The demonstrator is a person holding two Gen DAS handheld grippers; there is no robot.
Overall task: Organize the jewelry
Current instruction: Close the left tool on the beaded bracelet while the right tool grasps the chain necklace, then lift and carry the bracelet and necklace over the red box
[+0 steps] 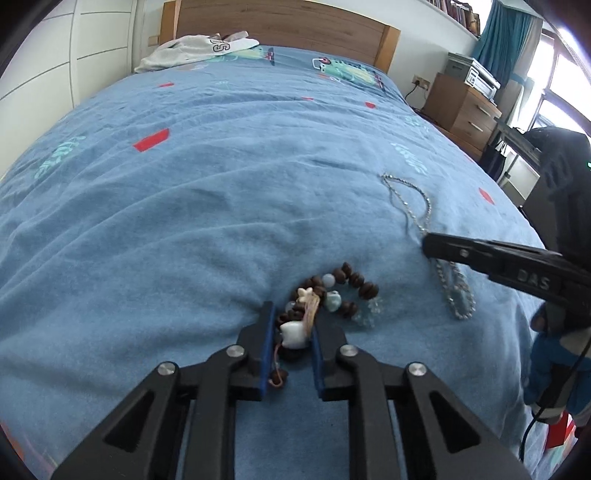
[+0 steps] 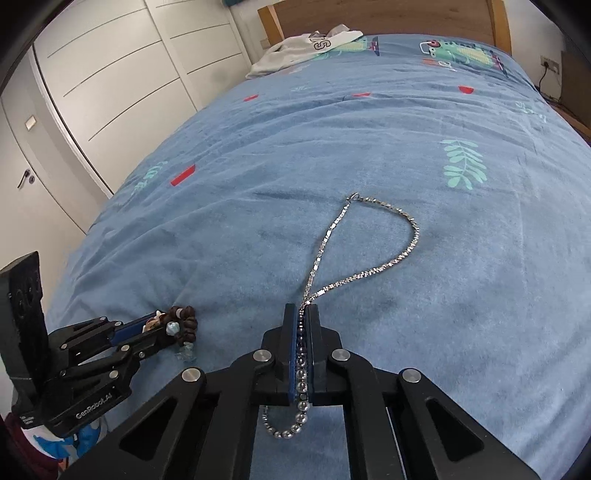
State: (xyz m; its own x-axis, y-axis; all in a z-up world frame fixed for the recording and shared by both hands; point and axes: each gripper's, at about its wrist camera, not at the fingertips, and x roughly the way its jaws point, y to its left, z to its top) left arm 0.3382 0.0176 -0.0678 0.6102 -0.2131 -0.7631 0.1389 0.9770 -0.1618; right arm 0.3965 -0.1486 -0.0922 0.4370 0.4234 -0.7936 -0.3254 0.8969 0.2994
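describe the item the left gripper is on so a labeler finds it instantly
On the blue bedspread, near its front edge, the left gripper is shut on a beaded bracelet. It has dark brown wooden beads with pale stone charms; the silver chain beside it, pinched by the right gripper, is thin, all metal.

Wide open blue bed (image 2: 258, 155) ahead of both grippers, bare from the middle to the far end. Far left, by the headboard (image 1: 280, 22): a crumpled white garment (image 1: 192, 51), the only bulky thing on the cover. Low in the near ground: a beaded bracelet (image 1: 332, 291) and a silver chain (image 2: 369, 240) looping out toward the middle. Between the left gripper (image 1: 291, 325) and the right gripper (image 2: 305, 314), only a narrow strip of cover. Off the right edge: a wooden nightstand (image 1: 461, 110) and a dark chair, possibly close against the bed. Off the left edge: white wardrobe doors (image 2: 122, 74), well apart.
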